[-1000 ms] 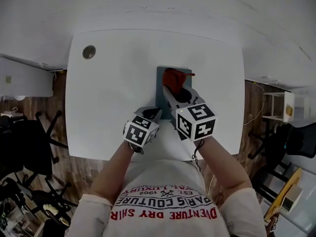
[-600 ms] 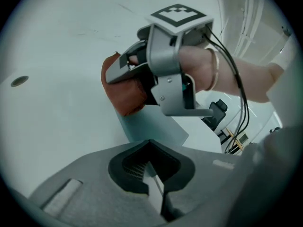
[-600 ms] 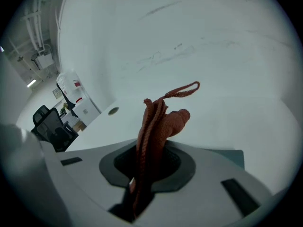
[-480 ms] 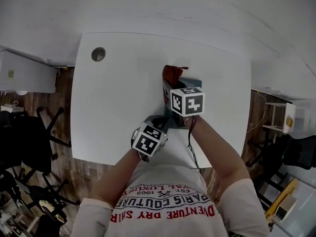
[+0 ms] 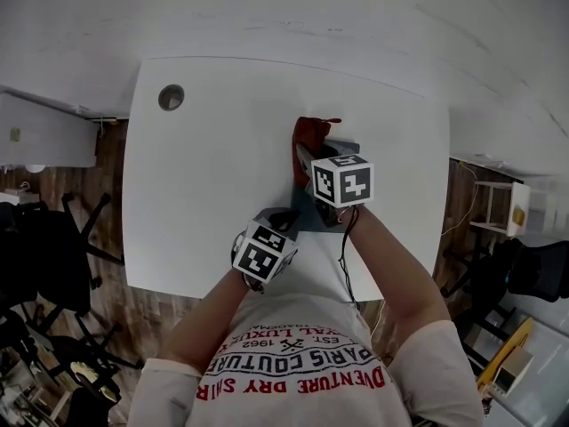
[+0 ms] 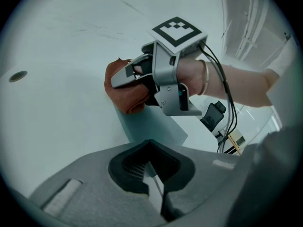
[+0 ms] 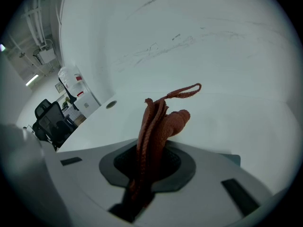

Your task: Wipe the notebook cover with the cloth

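Nearest the person, the left hand-held gripper (image 6: 154,176) had its jaws pinched almost together on the near corner of the notebook (image 6: 152,126), with a thin pale edge showing between them. Only its own view made that plain; from the head view the tips merely met the dark cover. The notebook lay flat on the white bench (image 5: 204,176), and the head view hid most of it under the right hand-held gripper (image 5: 308,160). That gripper was clamped on the red cloth (image 7: 154,122). Its own view showed the folds bunched between the jaws and a loose loop sticking out ahead. The left gripper view showed what that one could not: the cloth rested at the notebook's far end and spilled partly onto the bench. Farther off, a round hole (image 5: 171,97) sat near the bench's far left corner.
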